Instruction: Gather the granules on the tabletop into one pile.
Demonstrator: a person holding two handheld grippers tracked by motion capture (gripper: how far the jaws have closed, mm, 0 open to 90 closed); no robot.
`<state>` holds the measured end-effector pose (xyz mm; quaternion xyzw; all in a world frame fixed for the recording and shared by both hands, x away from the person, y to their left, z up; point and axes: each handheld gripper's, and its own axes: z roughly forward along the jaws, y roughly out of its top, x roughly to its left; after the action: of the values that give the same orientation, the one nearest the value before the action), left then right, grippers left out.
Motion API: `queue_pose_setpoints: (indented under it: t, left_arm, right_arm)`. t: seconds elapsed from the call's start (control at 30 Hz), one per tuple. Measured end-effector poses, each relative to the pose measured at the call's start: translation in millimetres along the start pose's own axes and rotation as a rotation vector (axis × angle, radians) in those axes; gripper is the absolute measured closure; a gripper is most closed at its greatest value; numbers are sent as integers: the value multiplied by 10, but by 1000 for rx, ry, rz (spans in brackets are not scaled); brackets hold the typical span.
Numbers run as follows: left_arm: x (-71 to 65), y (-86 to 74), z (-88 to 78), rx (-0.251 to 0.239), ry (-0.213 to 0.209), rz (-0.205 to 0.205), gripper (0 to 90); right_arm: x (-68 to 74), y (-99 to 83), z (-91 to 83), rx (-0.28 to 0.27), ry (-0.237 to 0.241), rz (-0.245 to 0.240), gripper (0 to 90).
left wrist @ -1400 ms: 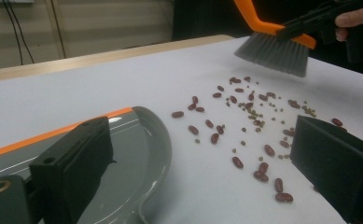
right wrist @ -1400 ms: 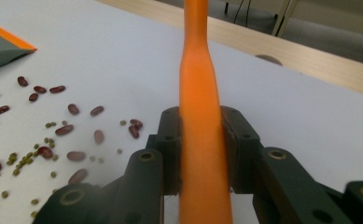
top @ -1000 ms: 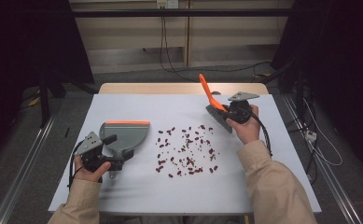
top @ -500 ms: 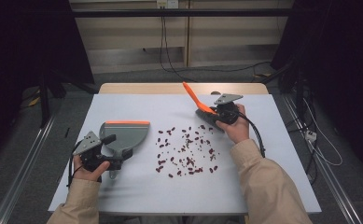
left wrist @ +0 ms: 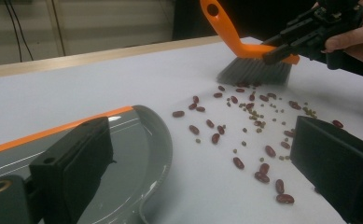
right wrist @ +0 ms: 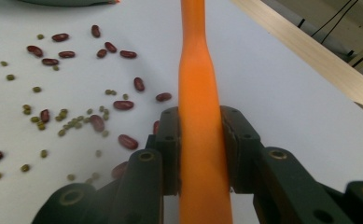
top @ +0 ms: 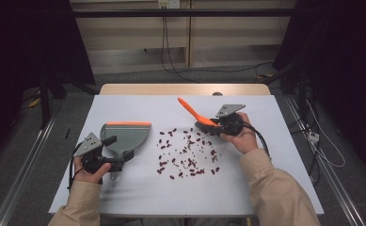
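Right gripper (top: 208, 125) clamped on the orange brush (right wrist: 198, 121) handle — bristles down at the far edge of the scattered beans (top: 187, 151). Left gripper (top: 117, 162) grips the grey dustpan (top: 126, 135) handle — pan flat on the table (top: 265, 188), left of the beans.

An orange brush (top: 195, 114) is tilted, bristles down beside scattered beans (top: 187, 153); a grey dustpan (top: 124, 136) is laid flat nearby.

Between my brush (top: 195, 114) and the dustpan (top: 124, 135), only scattered beans (top: 187, 153) on the table (top: 265, 188). Open table near my edge and past the brush.
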<state>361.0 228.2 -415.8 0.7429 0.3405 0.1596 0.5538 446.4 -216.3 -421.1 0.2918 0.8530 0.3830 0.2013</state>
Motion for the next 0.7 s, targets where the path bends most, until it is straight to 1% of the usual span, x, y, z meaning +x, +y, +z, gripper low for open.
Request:
queue_pose_setpoints:
  t: [0.03,0.1,0.17,0.23,0.37,0.4,0.67,0.7]
  left_arm:
    - [-1,1,-2,-1,0,-1,56]
    - [-1,2,-2,-1,0,0,56]
    - [0,0,0,1,0,1,56]
    - [-3,-1,2,3,0,1,56]
    - [-8,-1,3,4,-1,4,56]
    - [-8,-1,5,4,-1,3,56]
    - [-8,0,14,5,-3,6,57]
    - [-7,1,11,5,-3,5,57]
  right_arm:
    - [12,-5,-17,2,9,3,715]
    - [38,-14,-43,7,14,-7,714]
    - [67,-23,-63,1,26,0,715]
    - [97,-34,-80,1,28,-18,714]
    - [143,-56,-114,-7,30,-19,714]
    - [156,-63,-123,-11,35,-8,714]
    - [264,-71,-183,5,32,-48,715]
    - [274,-72,-189,4,36,-47,715]
